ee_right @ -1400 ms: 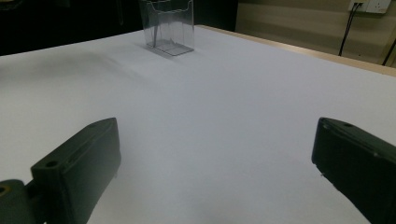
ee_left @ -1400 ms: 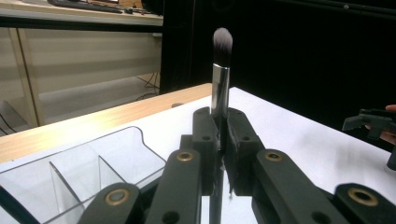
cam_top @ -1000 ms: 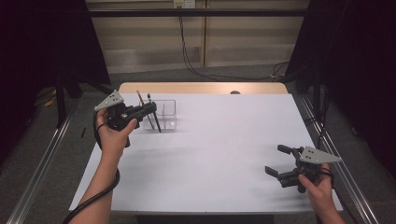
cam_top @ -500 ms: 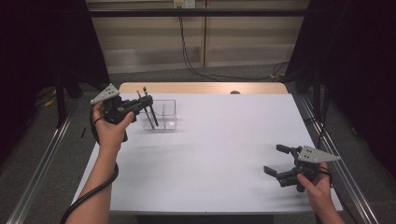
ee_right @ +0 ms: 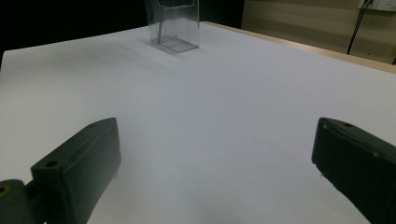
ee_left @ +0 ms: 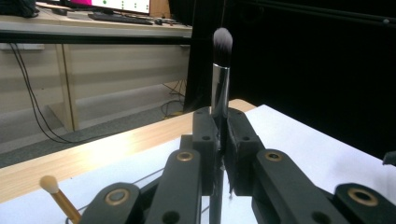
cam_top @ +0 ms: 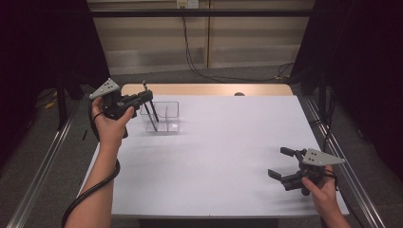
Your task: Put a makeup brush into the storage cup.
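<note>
The left gripper [cam_top: 142, 98] has drawn back toward the table's near-left edge, its jaws pinching a makeup brush [ee_left: 220, 74] upright, bristles above the jaws, its handle angled down into the clear organizer [cam_top: 167, 116] just ahead — likely mid-extraction. The right gripper [cam_top: 285, 164] waits well apart, jaws spread

From where I sit, the white table [cam_top: 218, 156] lies bare across its middle and near side, so either hand-held gripper could sweep there freely. The one obstacle on it is the clear divided holder [cam_top: 164, 116] at the far left, with thin handles leaning out of it. My left hand-held gripper [cam_top: 142, 99] hangs just beside its left end, clamped on an upright makeup brush [ee_left: 219, 79]. My right hand-held gripper [cam_top: 284, 165] sits near the right corner, jaws spread, well apart from the holder.
</note>
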